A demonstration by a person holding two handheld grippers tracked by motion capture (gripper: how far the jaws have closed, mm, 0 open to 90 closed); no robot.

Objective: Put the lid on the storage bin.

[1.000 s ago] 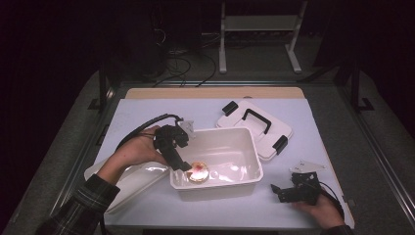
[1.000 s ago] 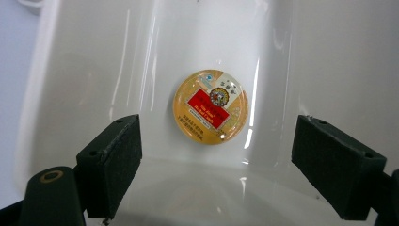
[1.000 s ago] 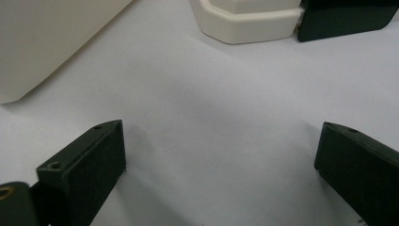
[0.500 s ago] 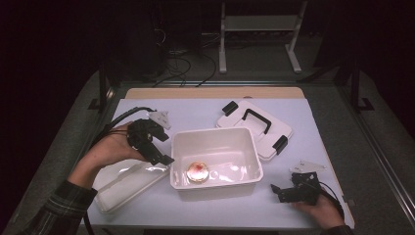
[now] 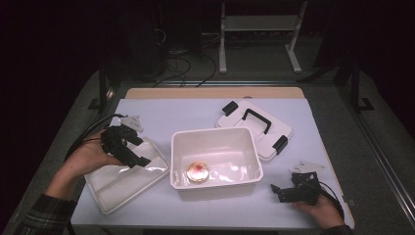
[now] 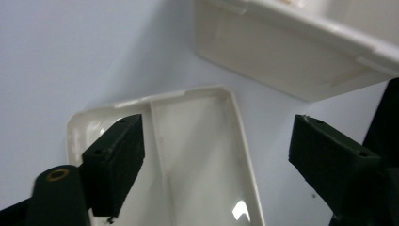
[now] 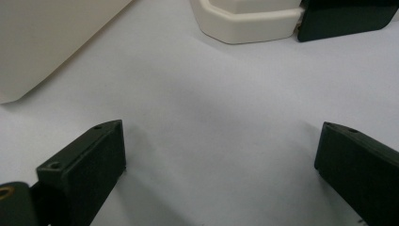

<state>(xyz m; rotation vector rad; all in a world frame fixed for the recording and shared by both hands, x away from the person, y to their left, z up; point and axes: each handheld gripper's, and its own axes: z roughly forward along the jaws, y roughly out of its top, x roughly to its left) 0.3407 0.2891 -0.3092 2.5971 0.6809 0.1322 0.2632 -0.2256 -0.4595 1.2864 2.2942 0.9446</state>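
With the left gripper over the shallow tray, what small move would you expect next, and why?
Probably a short descent of the left gripper to close on the divided tray. Its jaws stand open with nothing between them, and the tray's rim and centre ridge lie right below. The white tub beside it holds one round item, so the tray seems the likely target. The right gripper rests open on the table.

Table [image 5: 195, 117]: pale blue top.
Tub [image 5: 215, 142]: white, mid-table.
Tray [image 5: 122, 183]: divided, left of the tub.
Lid [image 5: 235, 120]: black-handled, right behind the tub.
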